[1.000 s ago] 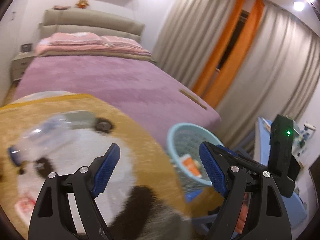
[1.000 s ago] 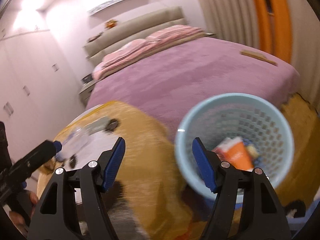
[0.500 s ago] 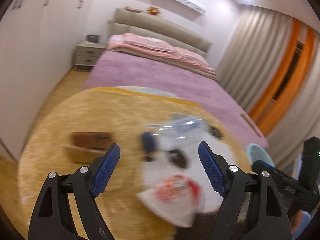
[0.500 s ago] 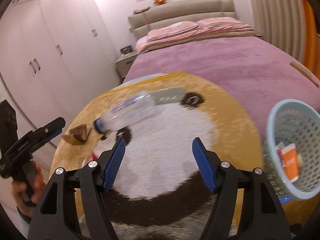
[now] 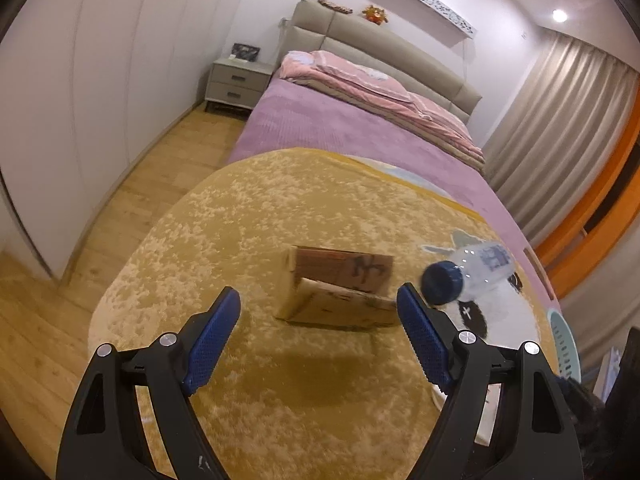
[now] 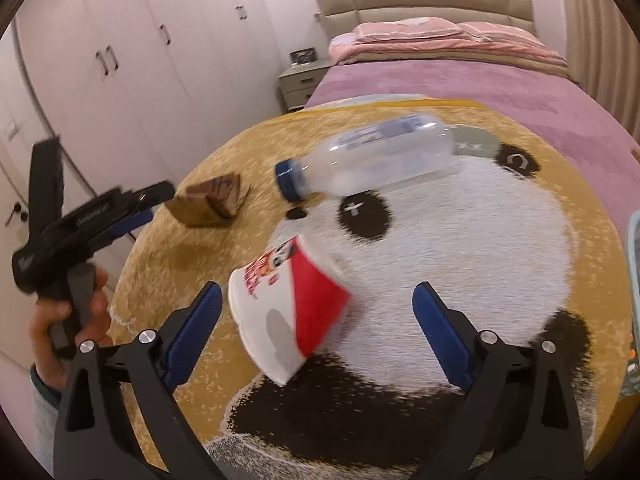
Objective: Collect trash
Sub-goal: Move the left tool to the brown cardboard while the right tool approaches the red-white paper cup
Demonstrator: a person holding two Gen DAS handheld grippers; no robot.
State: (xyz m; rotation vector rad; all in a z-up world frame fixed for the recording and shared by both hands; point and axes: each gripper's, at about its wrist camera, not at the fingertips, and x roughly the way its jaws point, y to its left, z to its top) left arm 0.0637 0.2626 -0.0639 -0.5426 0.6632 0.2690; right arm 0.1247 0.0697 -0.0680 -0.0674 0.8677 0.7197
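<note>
Left wrist view: the cardboard box (image 5: pixel 336 292) lies on the panda rug (image 5: pixel 260 216), bottle (image 5: pixel 468 276) just right of it. The left claw (image 5: pixel 320 340) gapes, lined up on the box, probably to grab it; the right claw (image 6: pixel 316 320) is spread around the paper cup (image 6: pixel 288 308).

A round yellow rug (image 5: pixel 240 240) with a panda face lies on the wood floor (image 5: pixel 132 184), its far edge against the bed (image 5: pixel 360 136). On the rug rest a torn cardboard box (image 5: pixel 340 284), a clear bottle (image 6: pixel 376 156) with a blue cap on its side, and a red-and-white paper cup (image 6: pixel 288 304) tipped over.
</note>
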